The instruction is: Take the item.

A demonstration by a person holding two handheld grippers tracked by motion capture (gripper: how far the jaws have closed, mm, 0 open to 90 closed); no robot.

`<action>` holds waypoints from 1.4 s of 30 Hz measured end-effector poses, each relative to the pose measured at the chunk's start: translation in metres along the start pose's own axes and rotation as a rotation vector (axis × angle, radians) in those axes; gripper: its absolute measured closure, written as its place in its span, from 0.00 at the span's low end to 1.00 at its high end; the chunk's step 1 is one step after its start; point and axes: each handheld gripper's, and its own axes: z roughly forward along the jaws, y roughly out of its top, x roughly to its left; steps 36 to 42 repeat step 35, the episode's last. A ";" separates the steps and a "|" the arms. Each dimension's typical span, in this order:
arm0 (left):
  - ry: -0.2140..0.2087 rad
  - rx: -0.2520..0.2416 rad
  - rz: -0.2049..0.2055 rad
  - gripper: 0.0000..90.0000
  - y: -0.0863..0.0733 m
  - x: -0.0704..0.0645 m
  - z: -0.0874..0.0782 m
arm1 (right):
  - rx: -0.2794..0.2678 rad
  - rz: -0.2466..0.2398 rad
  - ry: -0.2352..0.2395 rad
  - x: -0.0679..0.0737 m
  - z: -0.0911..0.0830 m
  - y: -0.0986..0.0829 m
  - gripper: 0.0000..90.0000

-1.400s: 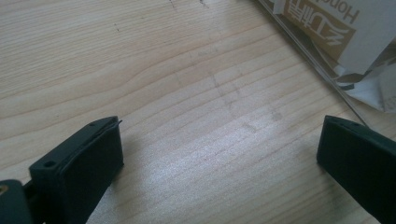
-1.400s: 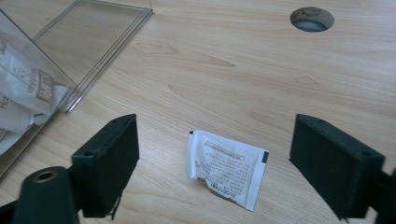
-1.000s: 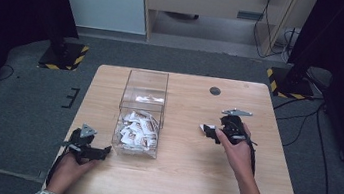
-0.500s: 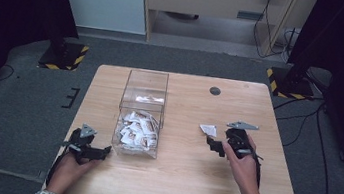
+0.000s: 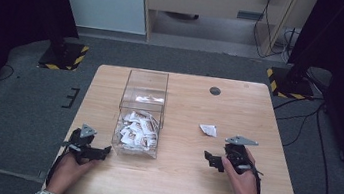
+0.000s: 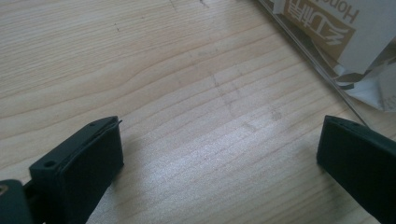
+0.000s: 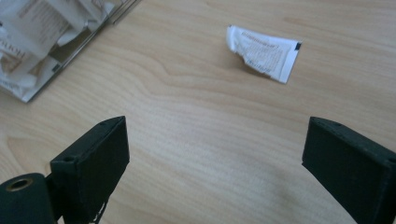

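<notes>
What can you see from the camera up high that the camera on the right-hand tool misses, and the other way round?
The high view alone gives the whole light wooden table, the full clear plastic box, both hands and the left tool. The right gripper view alone gives the fine print on the small white paper sachet and the right tool jaws wide apart. Both show that sachet, loose on the wood, and the sachets in the box.

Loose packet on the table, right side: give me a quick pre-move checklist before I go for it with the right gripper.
1. Right gripper open: ok, its fingers stand wide apart.
2. Right gripper empty: ok.
3. Loose packet lying flat, apart from the clear box: ok.
4. Bare table between right gripper and packet: ok.
5. Left gripper out of the way, beside the box: ok, open and empty.
6. Packet sealed: cannot tell.
</notes>
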 end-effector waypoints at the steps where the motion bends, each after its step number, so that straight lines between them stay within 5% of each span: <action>1: 0.000 0.000 0.001 0.00 0.000 0.000 0.000 | 0.006 -0.006 0.001 0.002 0.000 -0.002 0.08; 13: 0.001 0.000 0.001 0.00 0.000 0.000 0.000 | 0.069 -0.077 0.006 0.022 0.022 -0.016 0.07; 25: 0.000 0.000 0.000 0.00 0.000 0.000 0.000 | 0.075 -0.126 -0.102 0.035 0.039 -0.025 0.00; 42: 0.000 0.000 0.001 0.00 0.000 0.000 0.000 | 0.064 -0.106 -0.115 0.037 0.038 -0.027 0.00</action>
